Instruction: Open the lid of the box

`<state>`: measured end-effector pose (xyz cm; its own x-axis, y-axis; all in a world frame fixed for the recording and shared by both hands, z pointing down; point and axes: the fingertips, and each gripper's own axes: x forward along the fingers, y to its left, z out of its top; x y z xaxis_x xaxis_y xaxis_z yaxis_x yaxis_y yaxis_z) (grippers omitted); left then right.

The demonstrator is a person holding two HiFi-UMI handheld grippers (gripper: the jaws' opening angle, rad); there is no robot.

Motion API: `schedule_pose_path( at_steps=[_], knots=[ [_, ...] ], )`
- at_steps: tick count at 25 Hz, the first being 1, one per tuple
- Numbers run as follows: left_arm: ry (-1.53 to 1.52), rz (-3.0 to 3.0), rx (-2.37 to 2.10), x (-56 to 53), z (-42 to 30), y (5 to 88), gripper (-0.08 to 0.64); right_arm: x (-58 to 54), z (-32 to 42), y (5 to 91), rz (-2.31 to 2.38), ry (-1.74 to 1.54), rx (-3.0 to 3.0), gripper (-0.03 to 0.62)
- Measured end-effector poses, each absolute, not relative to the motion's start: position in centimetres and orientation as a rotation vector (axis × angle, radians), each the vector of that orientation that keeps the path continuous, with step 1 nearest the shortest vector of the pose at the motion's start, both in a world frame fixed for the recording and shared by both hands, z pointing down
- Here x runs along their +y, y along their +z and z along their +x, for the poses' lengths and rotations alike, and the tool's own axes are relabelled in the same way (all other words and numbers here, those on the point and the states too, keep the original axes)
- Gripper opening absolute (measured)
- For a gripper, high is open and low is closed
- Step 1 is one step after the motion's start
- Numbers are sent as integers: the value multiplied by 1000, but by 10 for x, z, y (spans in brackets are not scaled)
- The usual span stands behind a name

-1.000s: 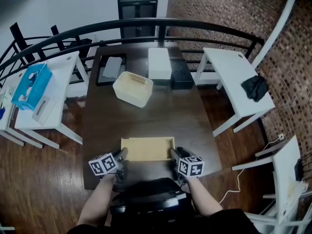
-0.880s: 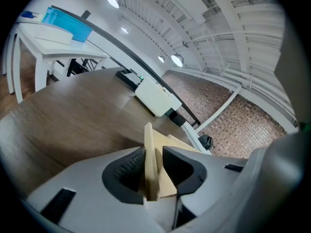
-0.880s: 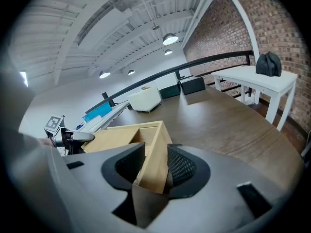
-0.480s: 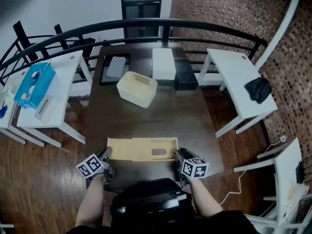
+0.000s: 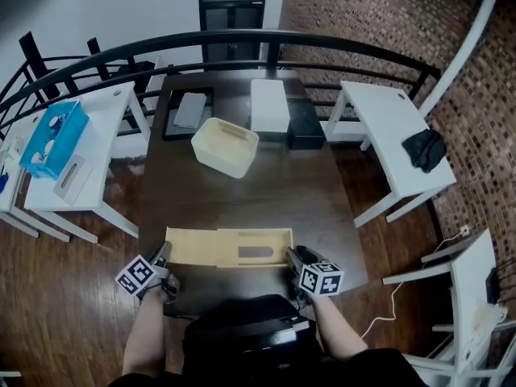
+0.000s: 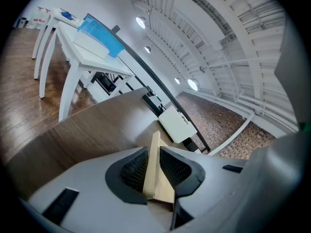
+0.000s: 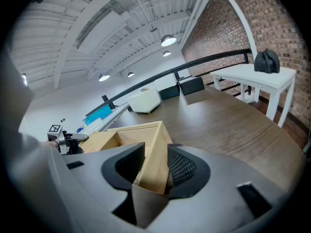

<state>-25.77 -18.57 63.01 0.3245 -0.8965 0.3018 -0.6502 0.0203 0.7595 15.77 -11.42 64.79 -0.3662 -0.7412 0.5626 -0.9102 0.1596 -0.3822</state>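
A flat wooden box (image 5: 266, 249) lies at the near edge of the dark table (image 5: 242, 192). Its sliding lid (image 5: 190, 247) sticks out past the box's left end. My left gripper (image 5: 163, 258) grips the lid's left edge; in the left gripper view the thin lid panel (image 6: 163, 191) stands on edge between the jaws of the left gripper (image 6: 153, 165), which are closing on it. My right gripper (image 5: 292, 257) is shut on the box's right wall, seen as the box (image 7: 146, 144) clamped by the right gripper (image 7: 154, 163).
A cream tub (image 5: 225, 146), a white box (image 5: 268, 105), a black box (image 5: 301, 123) and a dark tray (image 5: 186, 113) sit at the table's far end. White side tables (image 5: 89, 147) (image 5: 395, 135) flank it. A curved black railing (image 5: 242, 40) runs behind.
The left gripper has moved left and drawn the lid further out of the box. The right gripper and the box have stayed in place.
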Motion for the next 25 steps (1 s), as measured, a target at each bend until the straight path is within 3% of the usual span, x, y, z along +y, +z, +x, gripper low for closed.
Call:
schedule_pose_path(
  at_steps=[25],
  knots=[
    [-402,1614,-1527,-186,-305,633,80,-113,160,651,1602,1009,-2187,150]
  ],
)
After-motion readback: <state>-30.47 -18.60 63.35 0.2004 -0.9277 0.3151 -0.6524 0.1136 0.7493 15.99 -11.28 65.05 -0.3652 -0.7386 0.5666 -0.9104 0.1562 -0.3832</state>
